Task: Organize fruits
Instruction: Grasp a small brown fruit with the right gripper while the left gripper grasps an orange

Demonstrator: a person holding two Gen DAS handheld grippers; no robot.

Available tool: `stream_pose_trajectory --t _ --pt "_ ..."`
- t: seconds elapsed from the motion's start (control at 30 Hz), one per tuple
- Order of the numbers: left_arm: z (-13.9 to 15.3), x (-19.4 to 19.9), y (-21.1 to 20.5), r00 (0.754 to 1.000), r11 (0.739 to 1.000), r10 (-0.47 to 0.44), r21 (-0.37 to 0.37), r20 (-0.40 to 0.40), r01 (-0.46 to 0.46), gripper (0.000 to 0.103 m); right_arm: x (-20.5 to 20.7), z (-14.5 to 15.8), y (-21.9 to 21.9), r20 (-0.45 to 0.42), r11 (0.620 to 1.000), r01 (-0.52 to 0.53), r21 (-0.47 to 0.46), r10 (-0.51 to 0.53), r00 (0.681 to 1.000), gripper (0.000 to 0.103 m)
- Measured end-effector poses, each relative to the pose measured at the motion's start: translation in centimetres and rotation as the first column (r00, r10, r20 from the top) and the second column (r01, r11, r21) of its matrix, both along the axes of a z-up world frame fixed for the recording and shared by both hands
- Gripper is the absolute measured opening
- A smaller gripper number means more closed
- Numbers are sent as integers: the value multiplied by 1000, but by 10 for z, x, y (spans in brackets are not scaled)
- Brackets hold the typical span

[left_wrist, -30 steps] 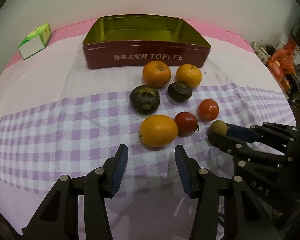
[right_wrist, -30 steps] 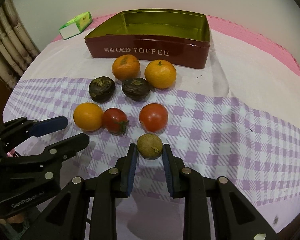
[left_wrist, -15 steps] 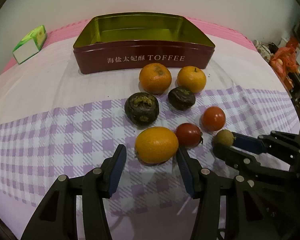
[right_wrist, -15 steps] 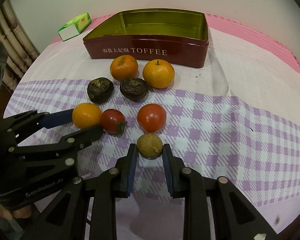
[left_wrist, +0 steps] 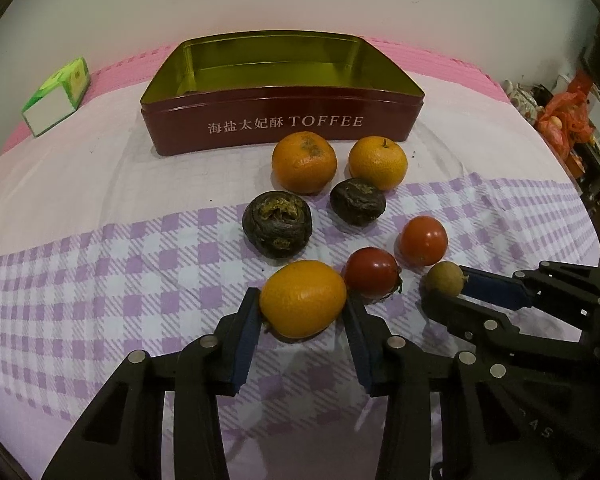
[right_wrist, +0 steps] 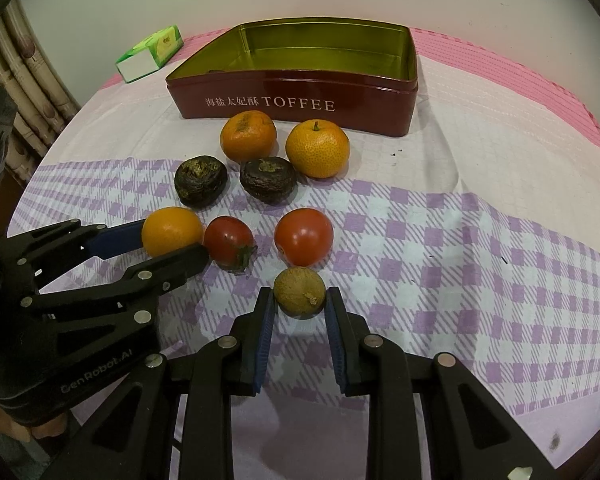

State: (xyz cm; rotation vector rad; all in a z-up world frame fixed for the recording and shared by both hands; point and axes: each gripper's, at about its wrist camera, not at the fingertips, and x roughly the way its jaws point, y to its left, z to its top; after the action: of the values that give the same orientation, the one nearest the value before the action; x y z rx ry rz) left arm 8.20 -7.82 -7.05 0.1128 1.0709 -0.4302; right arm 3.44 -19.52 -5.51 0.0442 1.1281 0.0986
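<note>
Fruit lies on the checked cloth [left_wrist: 100, 280] in front of the toffee tin [left_wrist: 284, 120] (its inside is bare gold). The left gripper [left_wrist: 302, 308] brackets the oval orange [left_wrist: 302, 299], fingers [left_wrist: 248, 320] touching its sides on the surface. The right gripper [right_wrist: 300, 304] straddles the small brown fruit [right_wrist: 299, 291], fingers just beside it; whether they press it I cannot tell.

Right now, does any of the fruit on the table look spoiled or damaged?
Yes. The two dark fruits between the oranges and the tomatoes are blackish and wrinkled, unlike the smooth, bright fruit around them. The left orange by the tin has a brown blemish on top. Nothing is spilled.
</note>
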Motion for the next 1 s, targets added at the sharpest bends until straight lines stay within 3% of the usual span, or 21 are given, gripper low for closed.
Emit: stream_pose_trajectory --t 1.0 --pt "11 -10 14 997 997 72 28 21 -73 42 1 7 4 28 1000 -12 -13 12 1000 24"
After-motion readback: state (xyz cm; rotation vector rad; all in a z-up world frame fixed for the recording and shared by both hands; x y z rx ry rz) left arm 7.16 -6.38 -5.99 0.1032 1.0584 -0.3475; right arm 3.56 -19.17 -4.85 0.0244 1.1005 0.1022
